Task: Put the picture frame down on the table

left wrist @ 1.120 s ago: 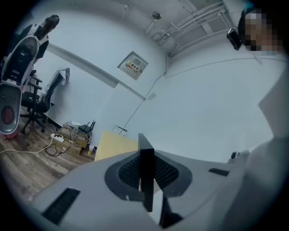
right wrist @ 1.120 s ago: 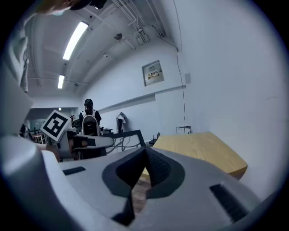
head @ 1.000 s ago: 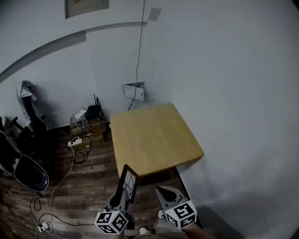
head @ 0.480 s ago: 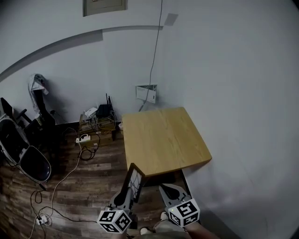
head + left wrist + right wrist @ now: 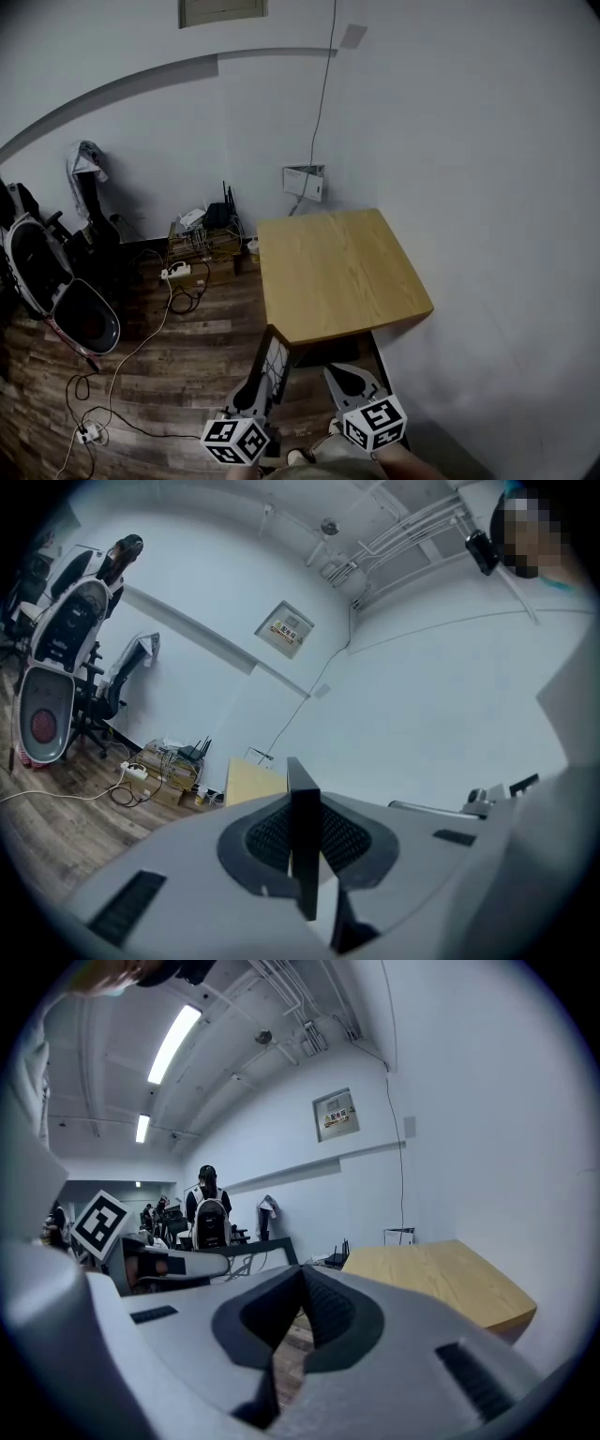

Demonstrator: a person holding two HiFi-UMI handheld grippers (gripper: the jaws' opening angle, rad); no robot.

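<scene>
In the head view, our left gripper (image 5: pixel 260 386) sat at the bottom edge with its jaws clamped on the picture frame (image 5: pixel 273 359). The frame stood on edge and leaned up toward the table (image 5: pixel 339 272). It hung over the wooden floor (image 5: pixel 178 375), just short of the table's near edge, and was not resting on the tabletop. Our right gripper (image 5: pixel 341 379) was just beside it, pointing the same way, apart from the frame. A power strip (image 5: pixel 176 273) and loose cables (image 5: pixel 122 361) lay on the floor to the left, near a chair (image 5: pixel 58 291).

In the left gripper view, we saw the frame's dark edge running straight up between the two ribbed pads, which pressed on it from both sides. The table showed small and far behind it.

In the right gripper view, the jaws met at their tips with nothing between them. Only a sliver of floor showed through the gap lower down. The tabletop lay ahead to the right, and the left gripper's marker cube (image 5: pixel 101 1223) showed at the left.

Compared with a second earlier, the head view had swung. The table and the wall box (image 5: pixel 305 181) sat further right in it, and much more of the chair showed at the left. The two grippers kept their places at the bottom, and the left one kept its grip on the frame.
</scene>
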